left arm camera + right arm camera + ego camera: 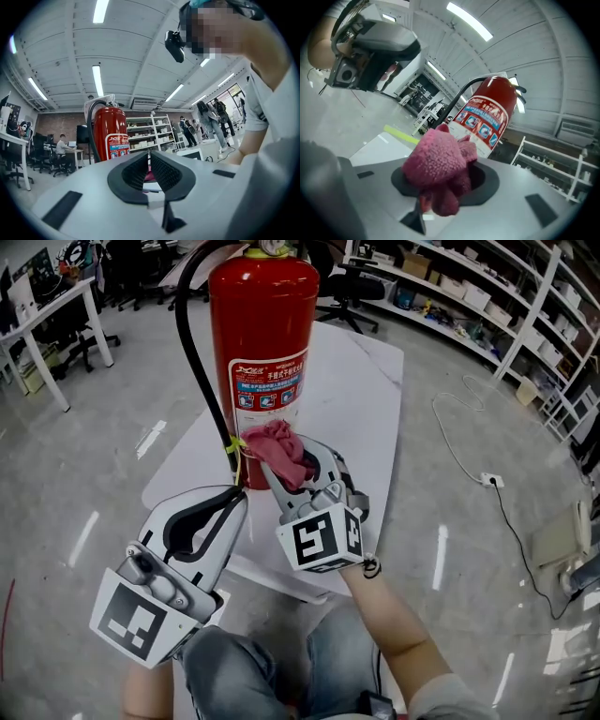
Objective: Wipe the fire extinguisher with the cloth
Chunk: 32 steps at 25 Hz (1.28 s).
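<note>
A red fire extinguisher (262,324) stands upright on a white table (361,381), its black hose (192,352) hanging down its left side. My right gripper (289,472) is shut on a pink fluffy cloth (281,451) and holds it against the cylinder's lower front, just below the label. In the right gripper view the cloth (440,164) bulges out over the jaws, with the extinguisher (487,117) close behind. My left gripper (234,497) sits low at the table's near edge, left of the cloth, shut on nothing. The left gripper view shows the extinguisher (110,136) beyond the jaws.
A white desk (56,306) and office chairs stand at the far left. Shelving (487,296) runs along the back right. A cable and power strip (487,480) lie on the floor to the right. The person's knees (281,667) are below the table edge.
</note>
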Available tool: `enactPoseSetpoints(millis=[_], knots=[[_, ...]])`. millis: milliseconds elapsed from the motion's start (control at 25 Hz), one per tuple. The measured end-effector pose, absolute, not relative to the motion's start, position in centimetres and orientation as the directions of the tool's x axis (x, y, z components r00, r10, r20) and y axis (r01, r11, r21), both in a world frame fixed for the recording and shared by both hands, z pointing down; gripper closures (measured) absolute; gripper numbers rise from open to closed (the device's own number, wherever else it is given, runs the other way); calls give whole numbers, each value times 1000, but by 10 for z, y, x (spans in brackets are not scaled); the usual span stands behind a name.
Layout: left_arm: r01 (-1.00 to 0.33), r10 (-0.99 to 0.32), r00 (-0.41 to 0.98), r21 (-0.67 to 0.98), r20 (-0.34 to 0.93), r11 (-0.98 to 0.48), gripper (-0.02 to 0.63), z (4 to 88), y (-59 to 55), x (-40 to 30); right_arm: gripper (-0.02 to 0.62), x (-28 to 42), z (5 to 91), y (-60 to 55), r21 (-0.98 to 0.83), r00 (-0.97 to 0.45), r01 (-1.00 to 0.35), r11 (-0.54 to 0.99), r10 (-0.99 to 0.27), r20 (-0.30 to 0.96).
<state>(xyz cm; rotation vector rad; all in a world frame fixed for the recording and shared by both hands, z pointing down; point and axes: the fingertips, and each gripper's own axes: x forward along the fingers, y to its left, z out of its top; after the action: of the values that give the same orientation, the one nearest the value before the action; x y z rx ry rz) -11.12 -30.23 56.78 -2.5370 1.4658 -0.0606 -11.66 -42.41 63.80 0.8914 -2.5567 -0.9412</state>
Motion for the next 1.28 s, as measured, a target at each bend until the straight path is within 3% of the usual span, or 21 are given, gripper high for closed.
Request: enactPoseSetpoints(millis=[120, 480, 800, 1040, 1280], knots=[[-847, -858, 510, -217, -68, -486, 581, 564, -300, -108, 428, -116, 594, -424, 678, -779, -462, 571, -627, -3], [-839, -851, 519, -238, -76, -490, 581, 562, -288, -101, 425, -116, 436, -418, 640, -778, -592, 490, -557, -292], [-851, -862, 502, -218, -70, -478, 581, 570, -287, -106, 430, -118, 545, -422, 623, -792, -546, 560, -588, -166], [-849, -862, 504, -214, -52, -484, 581, 578, -289, -101, 430, -118, 634, -427, 636, -770, -492, 594, -638, 1], [-854, -866, 497, -203, -47, -479, 581, 584, -286, -100, 430, -117, 658, -424, 683, -747, -468, 561, -664, 33]])
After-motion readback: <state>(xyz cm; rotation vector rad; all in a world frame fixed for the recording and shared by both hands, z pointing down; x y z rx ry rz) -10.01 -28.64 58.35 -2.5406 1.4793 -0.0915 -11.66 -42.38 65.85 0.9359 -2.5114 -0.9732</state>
